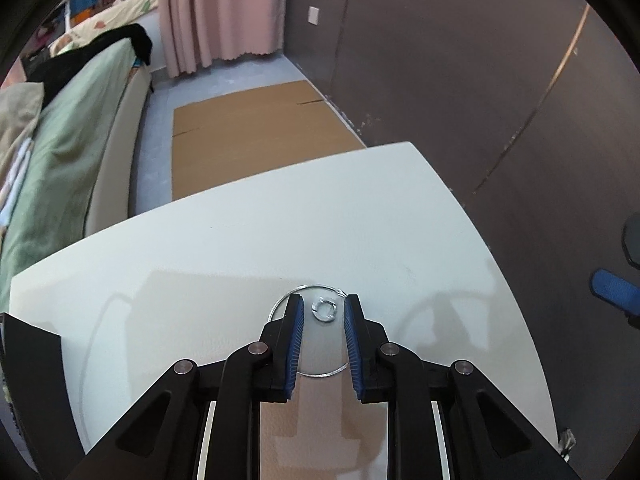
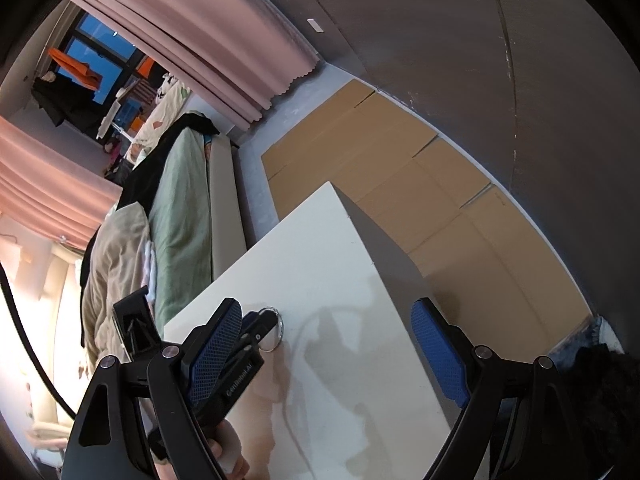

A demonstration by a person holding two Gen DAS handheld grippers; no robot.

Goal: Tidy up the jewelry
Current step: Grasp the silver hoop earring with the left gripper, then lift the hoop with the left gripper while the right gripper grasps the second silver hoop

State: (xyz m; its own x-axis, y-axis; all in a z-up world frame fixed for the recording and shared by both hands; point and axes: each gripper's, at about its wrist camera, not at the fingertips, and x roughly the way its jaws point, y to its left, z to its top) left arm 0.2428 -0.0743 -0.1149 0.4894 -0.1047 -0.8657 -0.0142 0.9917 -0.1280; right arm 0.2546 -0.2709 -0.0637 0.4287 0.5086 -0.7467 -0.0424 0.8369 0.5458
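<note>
A small silver ring lies on the white table, inside a large thin silver hoop. My left gripper is open, low over the table, with the ring between its blue fingertips and the hoop around them. In the right wrist view the left gripper shows at the hoop near the table's left edge. My right gripper is open wide and empty, raised above the table to the right of the left one.
Flattened cardboard lies on the floor beyond the table's far edge. A bed with green bedding runs along the left. A dark wall stands to the right, pink curtains at the back.
</note>
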